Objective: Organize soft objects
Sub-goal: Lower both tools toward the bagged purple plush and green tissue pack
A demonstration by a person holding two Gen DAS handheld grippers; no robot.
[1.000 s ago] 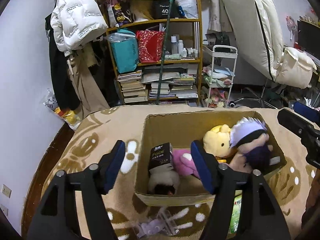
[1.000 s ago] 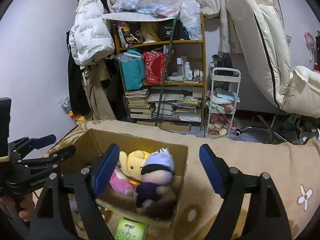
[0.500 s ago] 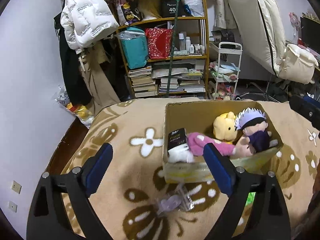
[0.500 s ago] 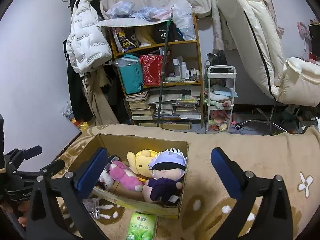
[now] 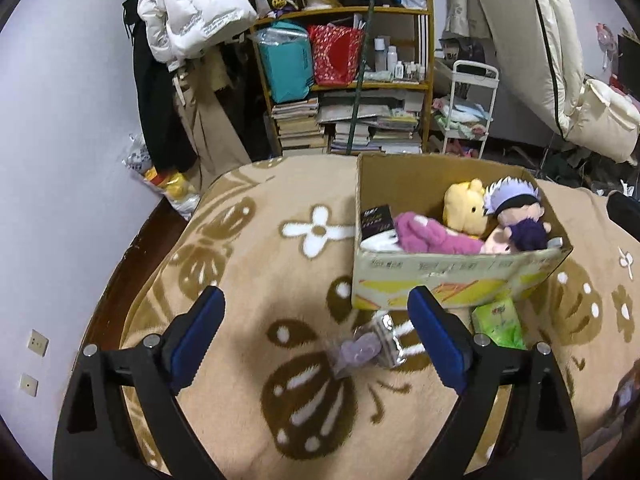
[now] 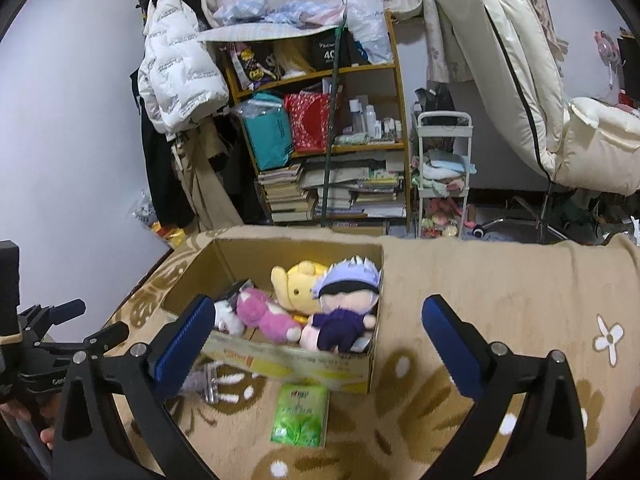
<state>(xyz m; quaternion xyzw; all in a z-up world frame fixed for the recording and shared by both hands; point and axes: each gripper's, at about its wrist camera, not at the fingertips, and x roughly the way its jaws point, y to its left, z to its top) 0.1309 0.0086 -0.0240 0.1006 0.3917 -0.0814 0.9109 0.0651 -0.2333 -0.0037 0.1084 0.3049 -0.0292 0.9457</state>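
Note:
A cardboard box [image 5: 452, 280] [image 6: 288, 364] stands on the tan flowered blanket [image 5: 280, 272]. It holds a yellow bear plush [image 5: 464, 208] [image 6: 298, 284], a white-haired doll in purple [image 5: 520, 216] [image 6: 346, 308], a pink plush [image 5: 432, 236] [image 6: 266, 316], a white plush [image 6: 226, 316] and a black packet [image 5: 376, 220]. My left gripper [image 5: 316, 336] is open and empty, in front of the box. My right gripper [image 6: 316, 348] is open and empty, near the box's front.
A green tissue pack [image 5: 498, 326] [image 6: 300, 414] and a clear plastic packet [image 5: 364, 348] [image 6: 204, 382] lie on the blanket in front of the box. A cluttered bookshelf [image 5: 352, 80], hanging coats [image 5: 188, 20], a white trolley [image 6: 442, 176] and a cream chair [image 6: 520, 80] stand behind.
Both grippers have pulled back and up from the box, so it looks smaller and farther. The blanket, green pack and clear packet have come into fuller view.

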